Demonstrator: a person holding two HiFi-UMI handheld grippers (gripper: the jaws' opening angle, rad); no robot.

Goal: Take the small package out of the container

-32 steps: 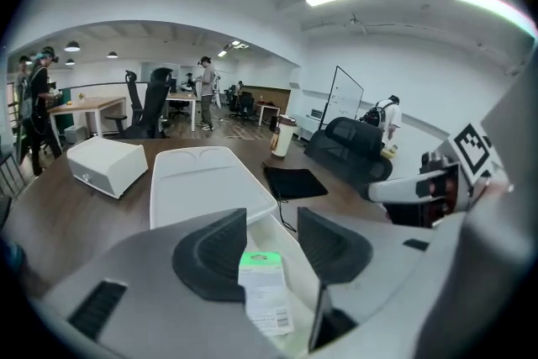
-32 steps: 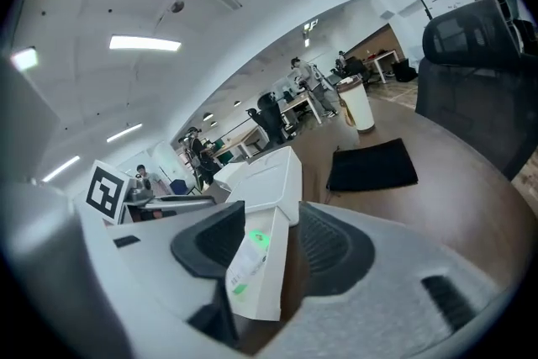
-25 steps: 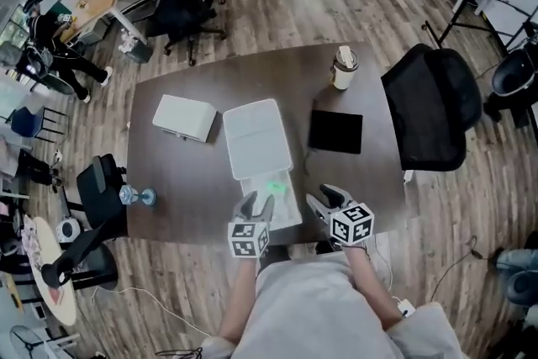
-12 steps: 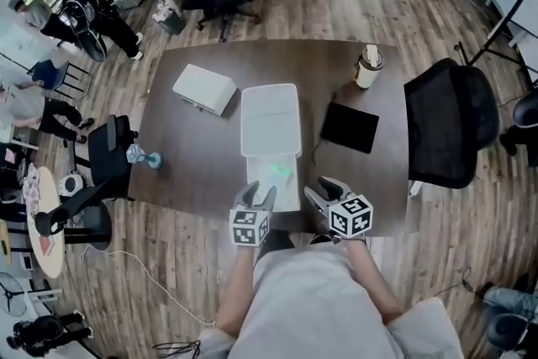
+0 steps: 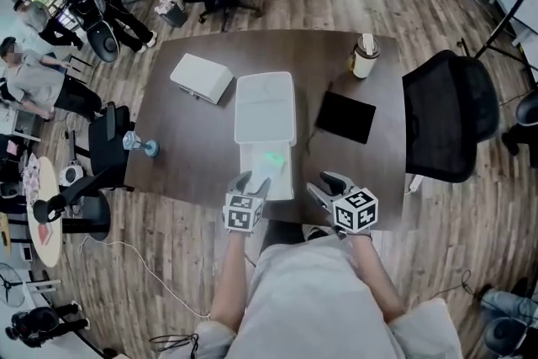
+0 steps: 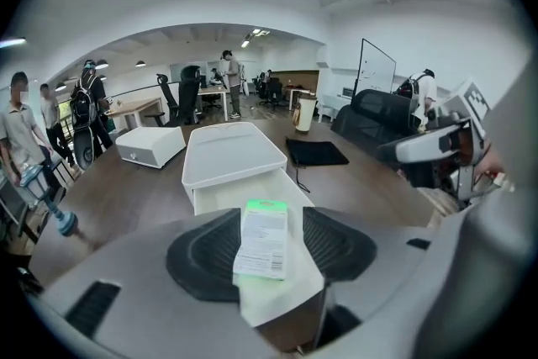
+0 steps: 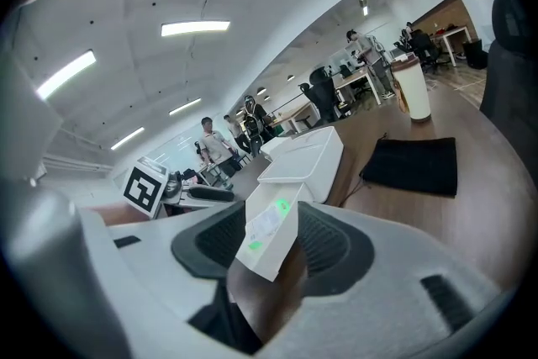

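Note:
A white container (image 5: 265, 105) stands mid-table with its drawer (image 5: 252, 181) pulled out toward me. A small white package (image 5: 273, 157) with a green end lies flat in the drawer. My left gripper (image 5: 250, 181) is at the drawer's near left corner, just short of the package. Its jaws are opening, and the package (image 6: 263, 240) shows in the gap with the pads not pressing on it. My right gripper (image 5: 324, 184) hovers open to the right of the drawer, holding nothing. In the right gripper view the drawer corner and package (image 7: 267, 227) lie ahead of its jaws.
A white box (image 5: 202, 77) lies left of the container. A black pad (image 5: 345, 116) and a lidded cup (image 5: 364, 56) are on its right. A black chair (image 5: 445, 118) stands at the table's right edge, and a small blue object (image 5: 139, 145) near the left edge. People stand far left.
The left gripper's jaws have spread wider at the drawer's near end. Both grippers stay by the table's front edge, and the head view has shifted slightly.

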